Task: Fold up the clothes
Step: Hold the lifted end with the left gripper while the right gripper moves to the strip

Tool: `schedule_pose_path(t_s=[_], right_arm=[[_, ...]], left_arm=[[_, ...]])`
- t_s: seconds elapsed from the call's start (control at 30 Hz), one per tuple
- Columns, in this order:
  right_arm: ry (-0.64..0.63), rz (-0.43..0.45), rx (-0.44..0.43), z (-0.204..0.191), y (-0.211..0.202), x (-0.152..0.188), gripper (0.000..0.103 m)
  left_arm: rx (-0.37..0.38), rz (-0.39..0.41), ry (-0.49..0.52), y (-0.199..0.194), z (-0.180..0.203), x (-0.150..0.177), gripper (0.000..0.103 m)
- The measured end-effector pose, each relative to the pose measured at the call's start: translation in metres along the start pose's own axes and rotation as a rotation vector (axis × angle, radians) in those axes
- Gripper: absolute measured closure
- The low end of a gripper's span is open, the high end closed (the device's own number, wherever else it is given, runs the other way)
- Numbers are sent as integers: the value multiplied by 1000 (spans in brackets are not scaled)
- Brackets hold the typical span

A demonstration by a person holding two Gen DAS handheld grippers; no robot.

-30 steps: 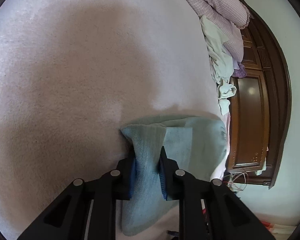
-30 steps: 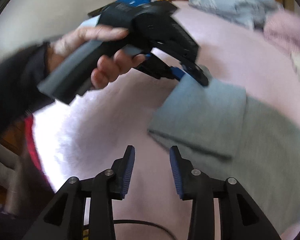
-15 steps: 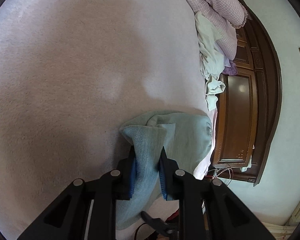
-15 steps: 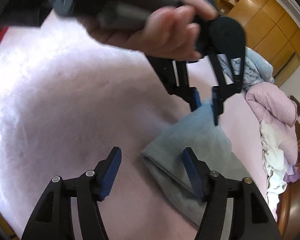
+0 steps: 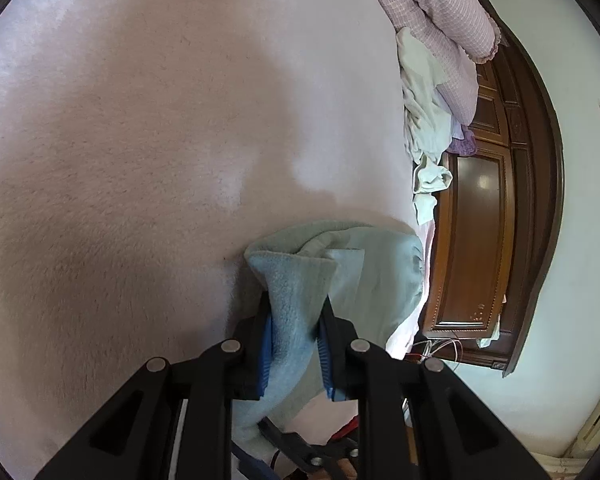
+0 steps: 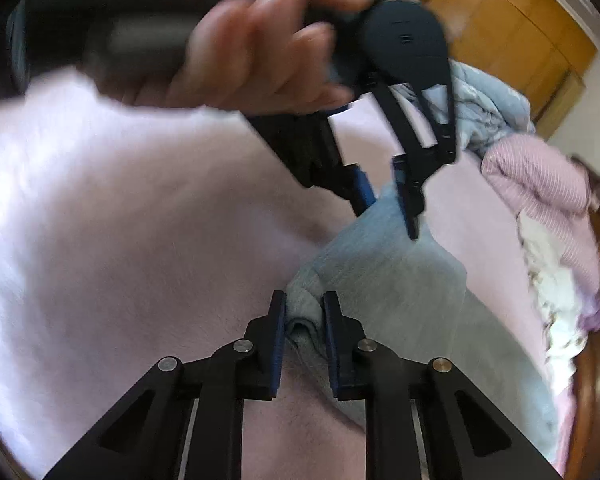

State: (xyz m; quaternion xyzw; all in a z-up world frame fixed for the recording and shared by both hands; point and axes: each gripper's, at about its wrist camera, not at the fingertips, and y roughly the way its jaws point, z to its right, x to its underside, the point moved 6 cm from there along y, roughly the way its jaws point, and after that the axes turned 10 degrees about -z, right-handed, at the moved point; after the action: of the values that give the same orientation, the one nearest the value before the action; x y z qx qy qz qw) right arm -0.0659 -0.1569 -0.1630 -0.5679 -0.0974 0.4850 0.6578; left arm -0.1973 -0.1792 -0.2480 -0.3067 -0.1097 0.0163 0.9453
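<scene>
A pale blue-grey fleece garment lies partly folded on the pink bed cover. My left gripper is shut on a raised corner of the garment, with cloth bunched between its blue pads. The right wrist view shows that same left gripper held by a hand and lifting the far corner. My right gripper is shut on the near folded edge of the garment.
A pink checked quilt and a heap of white and pale clothes lie along the bed's far side. A dark wooden headboard stands beyond them. Wooden wardrobe doors and a blue bundle are behind.
My right gripper moved in to the garment's near edge and shut on it. The left gripper kept its hold on the corner and lifted it slightly.
</scene>
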Motion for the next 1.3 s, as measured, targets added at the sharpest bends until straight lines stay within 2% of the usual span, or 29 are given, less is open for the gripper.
schedule_pose_path(t_s=[0.13, 0.27, 0.37, 0.47, 0.73, 0.87, 1.03, 1.3], right_arm=[[173, 41, -166, 31, -22, 2, 85], [418, 84, -413, 80, -42, 15, 85], [580, 92, -599, 94, -43, 22, 85], [688, 84, -725, 108, -41, 31, 85], [800, 44, -878, 93, -29, 34, 85], [881, 81, -938, 107, -39, 43, 85], [1030, 117, -1030, 126, -48, 69, 85], [1230, 161, -1058, 179, -37, 117, 85]], left_arm=[[-44, 19, 18, -4, 16, 3, 87], [-124, 34, 40, -6, 37, 7, 87], [-190, 44, 46, -5, 48, 8, 87], [-239, 51, 45, -3, 52, 10, 87], [-372, 68, 42, -1, 62, 14, 86], [-438, 77, 40, 1, 67, 17, 86], [-499, 81, 65, 17, 98, 12, 85], [-540, 47, 97, 65, 148, 0, 83]])
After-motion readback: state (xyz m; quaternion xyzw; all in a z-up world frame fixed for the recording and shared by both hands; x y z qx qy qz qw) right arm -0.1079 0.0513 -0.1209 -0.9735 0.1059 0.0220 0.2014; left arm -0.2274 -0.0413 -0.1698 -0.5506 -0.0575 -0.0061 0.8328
